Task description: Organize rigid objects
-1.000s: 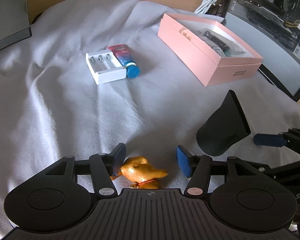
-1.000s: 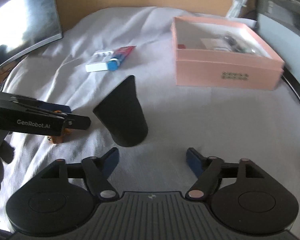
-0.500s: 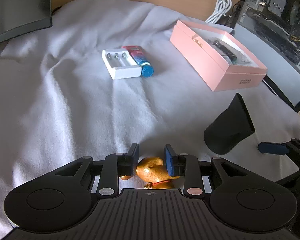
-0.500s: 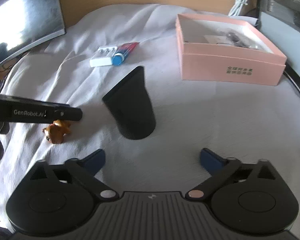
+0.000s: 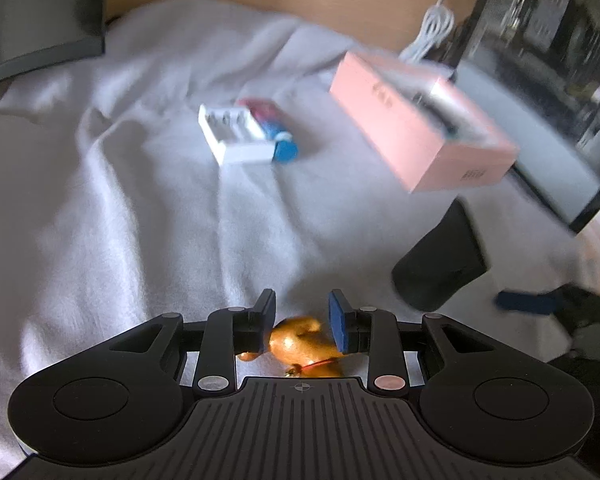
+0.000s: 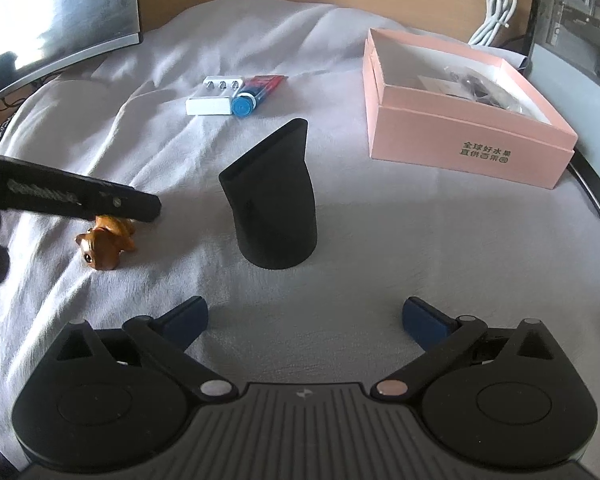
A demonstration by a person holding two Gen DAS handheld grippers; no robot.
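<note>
A small orange animal figurine (image 5: 300, 344) sits between the fingers of my left gripper (image 5: 302, 322), which is shut on it just above the white cloth. In the right wrist view the figurine (image 6: 106, 242) shows under the left gripper's arm (image 6: 80, 200). My right gripper (image 6: 304, 318) is open wide and empty, just short of a black hair-dryer nozzle (image 6: 274, 208). The nozzle also shows in the left wrist view (image 5: 440, 264). An open pink box (image 6: 460, 112) holding small items stands at the right.
A white battery case (image 6: 216, 98) and a blue-capped tube (image 6: 256, 92) lie together further back. A curved monitor (image 6: 52, 20) stands at the left, a computer case (image 6: 580, 20) and a white cable (image 6: 496, 8) at the back right. Wrinkled white cloth (image 6: 380, 240) covers the surface.
My left gripper closed on the figurine and has moved with it; its view is blurred and tilted now. My right gripper opened wider and drew back a little from the nozzle.
</note>
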